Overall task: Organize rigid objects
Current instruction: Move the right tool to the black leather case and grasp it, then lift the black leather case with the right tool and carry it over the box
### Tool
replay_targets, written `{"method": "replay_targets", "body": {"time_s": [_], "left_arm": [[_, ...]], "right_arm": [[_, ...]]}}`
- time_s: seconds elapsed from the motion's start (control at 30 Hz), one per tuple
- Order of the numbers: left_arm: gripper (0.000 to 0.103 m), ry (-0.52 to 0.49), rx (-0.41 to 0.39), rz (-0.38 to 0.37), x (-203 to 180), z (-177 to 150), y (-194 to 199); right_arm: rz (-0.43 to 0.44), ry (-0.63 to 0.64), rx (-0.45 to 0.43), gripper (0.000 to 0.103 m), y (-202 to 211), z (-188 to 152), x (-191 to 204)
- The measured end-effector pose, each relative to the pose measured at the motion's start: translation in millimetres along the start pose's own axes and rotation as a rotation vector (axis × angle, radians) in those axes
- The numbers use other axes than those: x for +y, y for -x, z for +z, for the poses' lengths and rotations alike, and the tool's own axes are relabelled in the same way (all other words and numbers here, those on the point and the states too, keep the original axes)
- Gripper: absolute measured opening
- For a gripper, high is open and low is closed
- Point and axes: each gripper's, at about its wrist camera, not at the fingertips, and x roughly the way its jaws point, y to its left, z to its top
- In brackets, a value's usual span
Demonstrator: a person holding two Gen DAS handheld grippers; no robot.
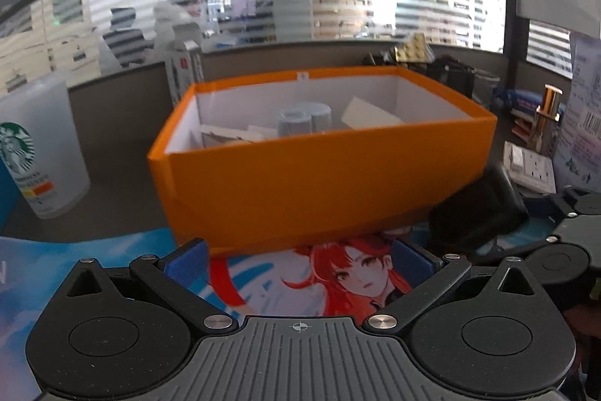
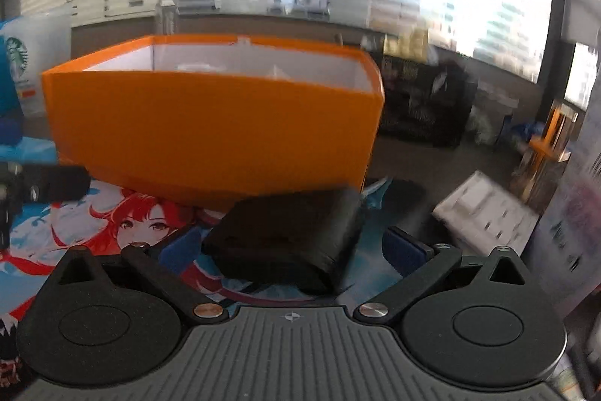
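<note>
Right wrist view: spread right tongs (image 2: 293, 252) are nearing black plastic block (image 2: 289, 243) before orange cardboard box (image 2: 214, 138); next, pinch. Left tongs (image 1: 298, 262) are idling, spread.

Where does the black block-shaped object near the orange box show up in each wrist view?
Left wrist: the black block sits at right of centre, by the orange box's right front corner, partly cut off by it.
Right wrist: the black block is low at centre, between the open fingers of the right gripper, in front of the box.
Shared landmark: the orange box.
</note>
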Motion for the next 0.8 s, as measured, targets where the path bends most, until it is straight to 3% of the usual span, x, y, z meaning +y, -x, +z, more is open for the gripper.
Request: {"method": "replay_targets", "body": {"time_s": [0.07,0.1,0.37,0.63,0.8], "left_arm": [[0.103,0.0,0.01,-0.013,-3,-3,-3],[0.103,-0.001,0.014,-0.016,-5,-4,-6],[0.103,0.015,0.026,-0.009,-6,-4,-10],[0.103,-0.003,0.0,-0.024,-14,-4,8],[0.103,-0.023,-0.036,-0.016,-20,-3,27]], "right_arm": [[0.022,-0.013,0.04,0.056,-6,-1,0],[0.046,-0.021,0.043,0.05,-4,-2,1],[0.08,0.0,0.004,0.049,10,-7,8],[0.165,0.085,0.001,0.049,37,-13,30],[0.162,0.135,-0.031,0.049,53,-9,45]]}}
